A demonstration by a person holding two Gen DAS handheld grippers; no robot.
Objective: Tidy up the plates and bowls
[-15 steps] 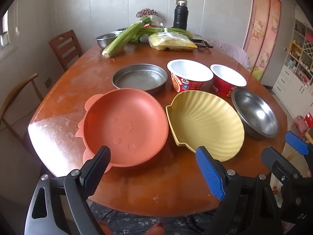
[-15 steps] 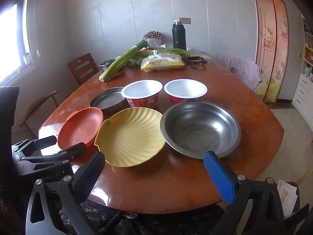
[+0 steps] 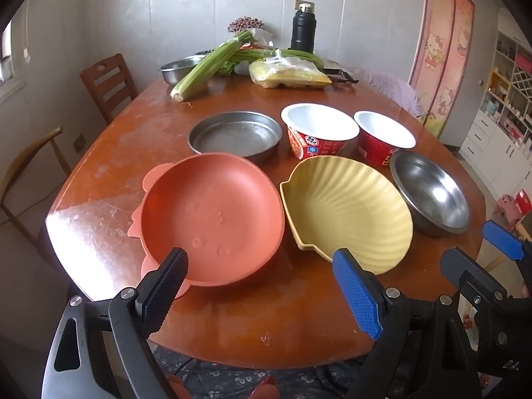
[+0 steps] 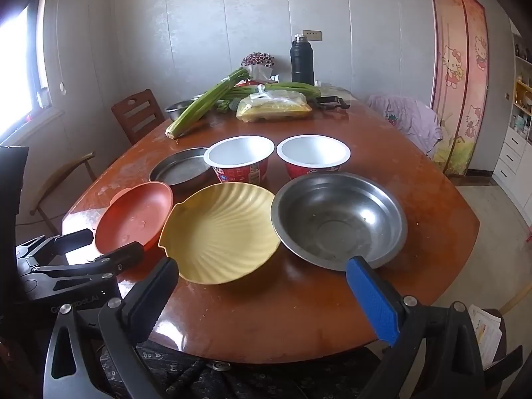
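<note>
While both my jaws gape empty, orange plate (image 3: 212, 216) sits ahead of left gripper (image 3: 262, 291), steel bowl (image 4: 339, 216) ahead of right gripper (image 4: 272, 294), w/ yellow shell plate (image 4: 222, 229) btwn.

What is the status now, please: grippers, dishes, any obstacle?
Left gripper open, empty, before orange plate. Right gripper open, empty, before yellow shell plate and steel bowl. Nothing stacked yet. No obstacle.

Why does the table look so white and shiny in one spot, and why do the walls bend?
Left wrist view: window light glares off the glossy brown wooden table beside the orange plastic plate. Right wrist view: the window is blown out white. Both views: the fisheye lens curves the walls and darkens the corners.
</note>
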